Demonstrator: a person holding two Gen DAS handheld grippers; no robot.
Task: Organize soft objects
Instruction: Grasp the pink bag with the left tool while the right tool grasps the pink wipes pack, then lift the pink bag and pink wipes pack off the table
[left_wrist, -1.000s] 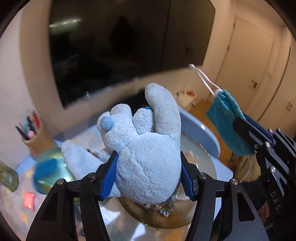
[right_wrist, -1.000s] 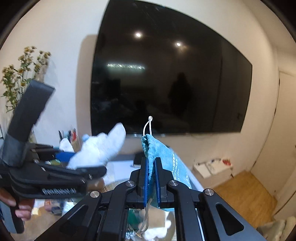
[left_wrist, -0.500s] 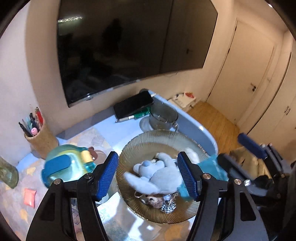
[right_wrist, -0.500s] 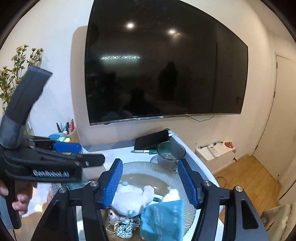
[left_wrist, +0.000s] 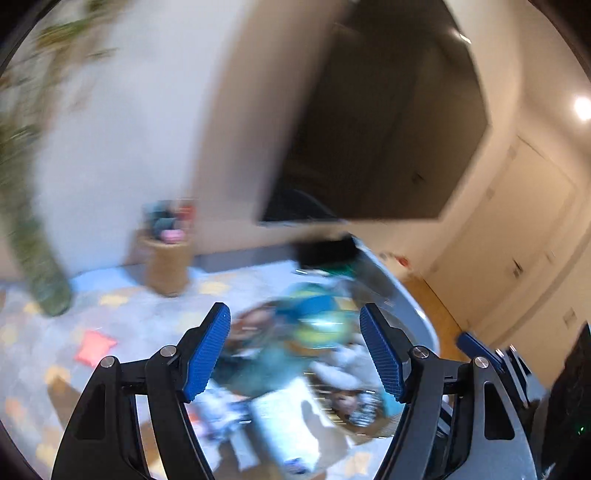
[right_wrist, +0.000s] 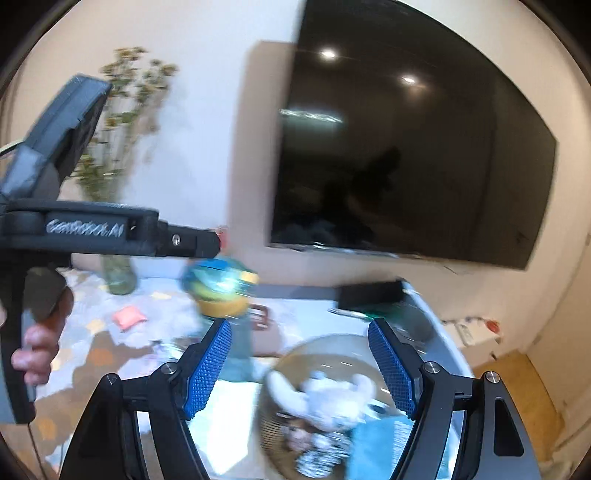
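Pale blue-white plush toy (right_wrist: 328, 398) lies in the ribbed amber glass bowl (right_wrist: 332, 341), near right part of the table. Teal fabric pouch (right_wrist: 384, 435) sits at the bowl's near right edge, touching the plush. A small black-and-white striped soft item (right_wrist: 317, 456) lies in the bowl's near side, just below the plush; too blurred to identify further.

Right gripper (right_wrist: 301, 365): blue pads spread wide, jaws have just been opening, nothing between them. It hangs above the bowl's left rim.

Left gripper (left_wrist: 295, 354): blue pads also spread, jaws just opened further, nothing clamped. In the right wrist view its black body is at far left, with a hand (right_wrist: 37, 354) on the handle. Left wrist view is heavily motion-smeared; the bowl contents are probably the smear at near right.

Left of the bowl: round blue-and-yellow bottle (right_wrist: 221, 288). Further left: green glass vase with dried stems (right_wrist: 118, 273), small pink packet (right_wrist: 129, 315) on the patterned tablecloth (right_wrist: 85, 347). Woven pen cup (left_wrist: 166, 266) stands by the wall. Dark phone-like slab (right_wrist: 369, 293) at the table's far right. Black wall-mounted TV (right_wrist: 406, 155) behind.
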